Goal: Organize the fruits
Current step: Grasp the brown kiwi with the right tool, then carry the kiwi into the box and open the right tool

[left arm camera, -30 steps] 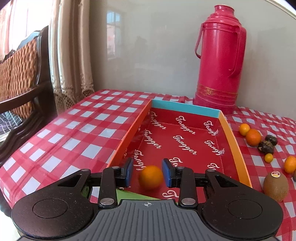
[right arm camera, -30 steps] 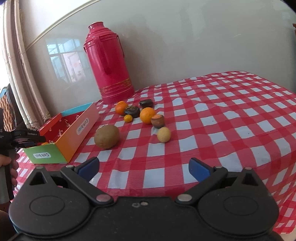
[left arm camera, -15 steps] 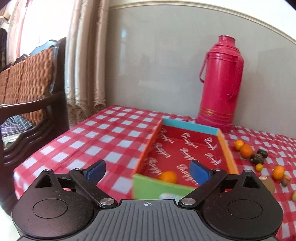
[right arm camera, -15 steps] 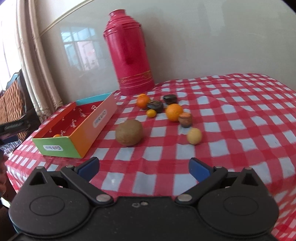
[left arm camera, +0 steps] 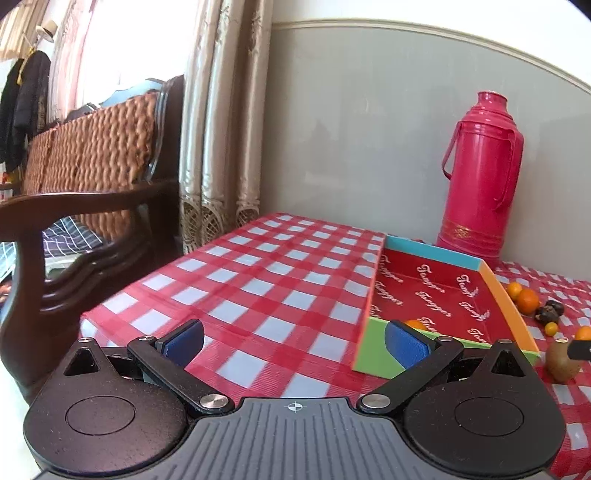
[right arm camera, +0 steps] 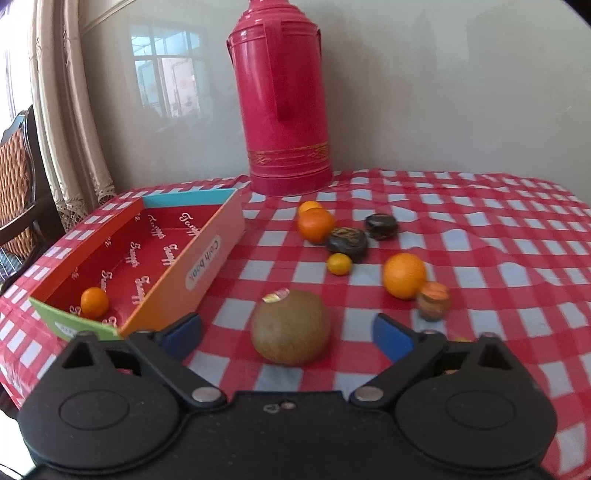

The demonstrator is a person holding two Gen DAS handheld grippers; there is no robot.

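My right claw [right arm camera: 286, 332] is spread wide around the kiwi [right arm camera: 290, 326] on the bench [right arm camera: 498, 266], left claw [left arm camera: 293, 339] also released; round kiwi may roll from an off-centre pinch.

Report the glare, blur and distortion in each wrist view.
Left wrist view: window blown out white, fisheye bends the wall trim, table sharp. Right wrist view: window reflection glares on the glossy wall, flask and far fruits slightly soft, kiwi clearer.
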